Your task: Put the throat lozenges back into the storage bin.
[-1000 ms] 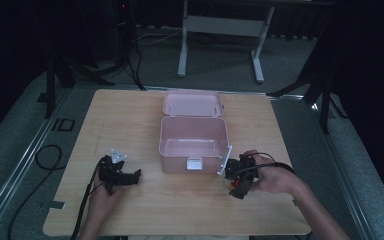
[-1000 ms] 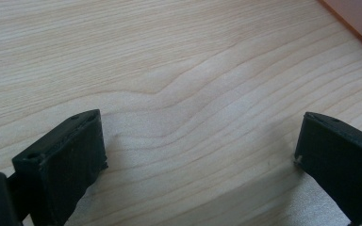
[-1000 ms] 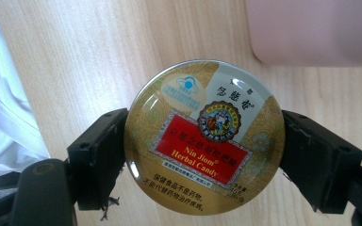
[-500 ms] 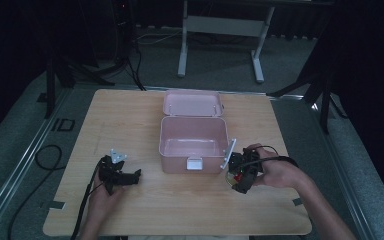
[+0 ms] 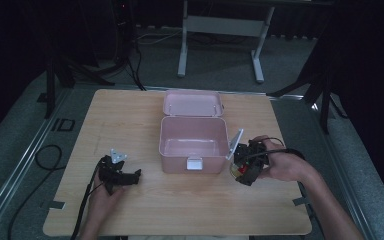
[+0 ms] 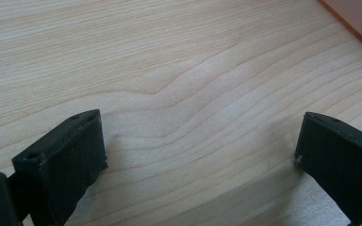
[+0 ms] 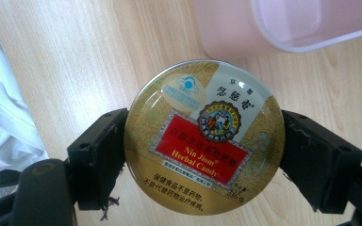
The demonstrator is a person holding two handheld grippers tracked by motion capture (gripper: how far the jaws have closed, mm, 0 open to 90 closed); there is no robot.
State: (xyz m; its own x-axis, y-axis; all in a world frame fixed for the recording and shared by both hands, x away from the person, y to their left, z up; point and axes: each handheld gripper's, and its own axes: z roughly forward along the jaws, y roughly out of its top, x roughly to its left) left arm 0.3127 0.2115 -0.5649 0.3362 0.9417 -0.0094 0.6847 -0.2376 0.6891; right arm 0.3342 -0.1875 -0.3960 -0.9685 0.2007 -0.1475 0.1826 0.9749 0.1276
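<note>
1. So the right gripper [image 5: 241, 169] is clamping a round gold candy tin [image 7: 203, 136]. In the right gripper view both black jaws are pressing on opposite edges of the tin, lid facing the camera, red label readable.

2. What's changing: compared with a second ago, the right hand [image 5: 280, 165] is sitting a touch higher and tilted more, with the gripper lifting off the wooden table [image 5: 130, 125] rather than resting flat on it. It's a small shift, but it looks like the pick is done and the carry is starting.

3. Where the tin is now: in the air just beside the right front corner of the pink box [image 5: 194, 142], outside the box, close to the wall. In the right gripper view the box rim [image 7: 311, 28] is sitting just beyond the tin.

4. The box is standing open with its lid [image 5: 193, 103] folded back, and the inside looks empty from the high view, so nothing's blocking a drop-in.

5. The left gripper [image 5: 117, 175] is parked on the table well to the left of the box, same spot as a second ago. Its jaws are spread wide with only bare wood between them, so it's holding nothing.

6. My guess is the next bit is lifting over the box wall and letting go inside. The grip is only on the tin's thin edge, so it could slip if it's tilted much.
</note>
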